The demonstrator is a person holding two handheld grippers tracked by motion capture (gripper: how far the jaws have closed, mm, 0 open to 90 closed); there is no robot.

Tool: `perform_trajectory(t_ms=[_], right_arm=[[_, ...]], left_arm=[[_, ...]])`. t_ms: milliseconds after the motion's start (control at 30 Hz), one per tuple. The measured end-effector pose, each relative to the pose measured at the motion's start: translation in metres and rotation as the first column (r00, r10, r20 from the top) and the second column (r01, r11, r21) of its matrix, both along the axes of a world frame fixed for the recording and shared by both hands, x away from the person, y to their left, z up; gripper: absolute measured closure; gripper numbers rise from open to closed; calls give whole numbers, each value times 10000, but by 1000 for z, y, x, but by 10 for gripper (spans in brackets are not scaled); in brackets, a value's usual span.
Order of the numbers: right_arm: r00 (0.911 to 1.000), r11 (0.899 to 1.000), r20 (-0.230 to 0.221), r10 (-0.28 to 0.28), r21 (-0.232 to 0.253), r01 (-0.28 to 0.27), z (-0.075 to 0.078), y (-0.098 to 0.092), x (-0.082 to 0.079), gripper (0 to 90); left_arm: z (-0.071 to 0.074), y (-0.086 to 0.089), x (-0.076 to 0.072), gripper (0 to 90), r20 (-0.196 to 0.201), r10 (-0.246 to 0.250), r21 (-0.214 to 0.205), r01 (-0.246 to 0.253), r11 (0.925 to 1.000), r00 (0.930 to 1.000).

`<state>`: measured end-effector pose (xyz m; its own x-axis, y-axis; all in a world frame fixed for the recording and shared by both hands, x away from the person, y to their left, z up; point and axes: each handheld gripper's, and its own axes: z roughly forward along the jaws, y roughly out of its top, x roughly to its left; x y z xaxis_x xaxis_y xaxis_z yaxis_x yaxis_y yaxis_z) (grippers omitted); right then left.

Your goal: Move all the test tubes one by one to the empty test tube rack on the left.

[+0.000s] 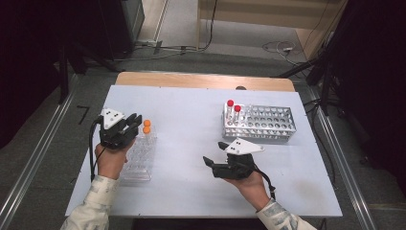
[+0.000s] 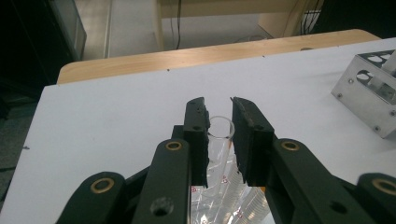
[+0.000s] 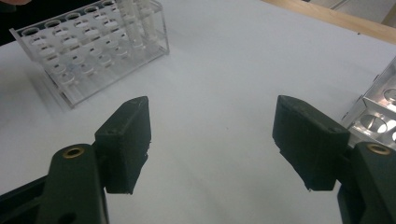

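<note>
Left tongs [image 2: 219,135] clamp a clear tube [image 2: 220,128] near its open rim, jaws narrow, pads pressing both sides, right above the clear plastic rack [image 1: 139,160] at the left of the white surface [image 1: 191,124]. Right tongs [image 3: 212,144] gape wide, holding nothing, parked mid-surface near the metal rack [image 1: 261,123].

Risk, as I judge it: glass-smooth tube plus a grip so close to the rim means it may pivot or slip out; a tilted tube could catch on a rack hole and drag the light plastic rack along.

High view gives the layout: two orange caps [image 1: 146,126] by the left tongs, two red-capped tubes [image 1: 233,111] in the metal rack. Left gripper view shows the actual pinch on the tube. Right gripper view shows bare surface between its jaws.
</note>
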<state>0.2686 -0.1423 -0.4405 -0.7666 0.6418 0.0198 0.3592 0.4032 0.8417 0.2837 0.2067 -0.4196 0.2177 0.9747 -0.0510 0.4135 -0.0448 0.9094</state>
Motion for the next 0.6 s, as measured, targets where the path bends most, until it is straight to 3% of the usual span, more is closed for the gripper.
perform_trajectory(t_ms=[300,433,600], right_arm=[[10000,10000,-50,13,15,-13,-1,0,0,267],[10000,10000,-43,-34,-20,34,-1,-1,1,267],[9997,9997,54,-245,59,244,1,-6,3,270]], left_arm=[[-1,0,0,684,-56,-7,-202,6,9998,10000],[1,6,-2,673,23,65,-673,-63,9977,10000],[3,9,-5,593,78,54,-1127,-45,9936,10000]])
